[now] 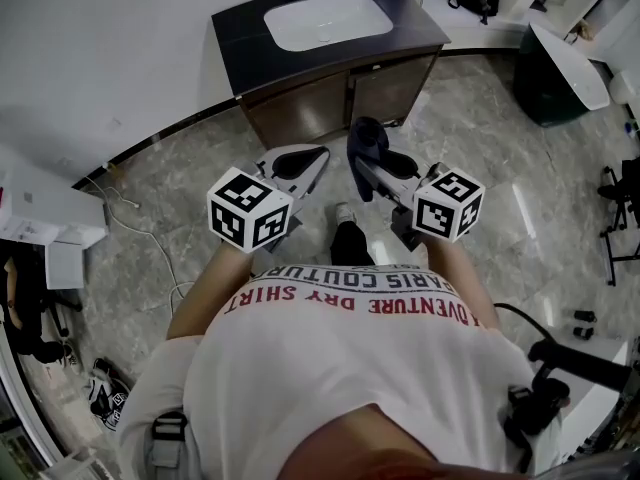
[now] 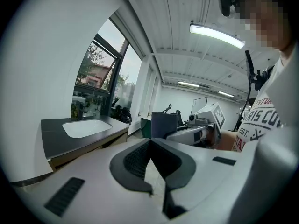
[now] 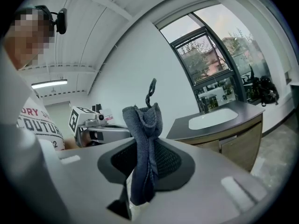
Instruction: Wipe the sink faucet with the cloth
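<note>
A person stands on a grey marble floor (image 1: 180, 218), facing a white sink (image 1: 325, 20) set in a dark surface (image 1: 235, 30) (a wooden cabinet (image 1: 300, 108) sits below). The right tongs (image 1: 360, 170) pinch a dark blue cloth (image 1: 367, 140), its folds standing upright above the tips, well apart from the sink. The left tongs (image 1: 310, 160), just beside, are pressed together with nothing between them.
</note>
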Motion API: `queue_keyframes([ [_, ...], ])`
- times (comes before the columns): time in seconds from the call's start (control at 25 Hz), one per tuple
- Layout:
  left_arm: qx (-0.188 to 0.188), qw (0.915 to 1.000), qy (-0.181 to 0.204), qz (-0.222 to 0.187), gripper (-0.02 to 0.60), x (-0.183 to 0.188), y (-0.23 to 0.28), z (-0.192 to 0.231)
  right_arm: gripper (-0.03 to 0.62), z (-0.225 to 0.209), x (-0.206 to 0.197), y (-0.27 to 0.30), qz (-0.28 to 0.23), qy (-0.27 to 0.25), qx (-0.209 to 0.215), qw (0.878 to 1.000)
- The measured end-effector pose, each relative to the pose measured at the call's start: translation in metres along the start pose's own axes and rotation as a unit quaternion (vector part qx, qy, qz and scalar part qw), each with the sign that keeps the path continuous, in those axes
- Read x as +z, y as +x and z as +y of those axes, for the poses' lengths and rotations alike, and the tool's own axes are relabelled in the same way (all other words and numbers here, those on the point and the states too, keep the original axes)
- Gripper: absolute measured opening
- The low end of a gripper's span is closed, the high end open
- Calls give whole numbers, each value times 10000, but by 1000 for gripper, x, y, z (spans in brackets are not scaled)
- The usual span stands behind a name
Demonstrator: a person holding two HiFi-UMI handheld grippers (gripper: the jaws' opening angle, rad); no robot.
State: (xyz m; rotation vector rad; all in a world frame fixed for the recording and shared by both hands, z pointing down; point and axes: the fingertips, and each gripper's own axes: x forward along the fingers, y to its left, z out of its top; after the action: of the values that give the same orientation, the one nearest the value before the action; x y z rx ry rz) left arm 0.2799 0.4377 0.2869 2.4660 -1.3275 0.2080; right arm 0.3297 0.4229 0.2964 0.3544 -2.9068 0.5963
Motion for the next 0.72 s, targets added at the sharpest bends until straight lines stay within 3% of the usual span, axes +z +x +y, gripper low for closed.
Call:
queue_keyframes([
  [0.44, 409, 9980, -488, 64, 0, 74, 192, 195, 77, -251, 97, 109, 194, 381, 181, 9989],
  [0.6, 486, 9974, -534, 10, 0, 101, 239, 251, 77, -313, 138, 151, 219, 216, 241, 9992],
  [0.72, 563, 9968, -573, -26, 0, 111, 251, 277, 77, -333, 154, 168, 188, 161, 318, 9992],
])
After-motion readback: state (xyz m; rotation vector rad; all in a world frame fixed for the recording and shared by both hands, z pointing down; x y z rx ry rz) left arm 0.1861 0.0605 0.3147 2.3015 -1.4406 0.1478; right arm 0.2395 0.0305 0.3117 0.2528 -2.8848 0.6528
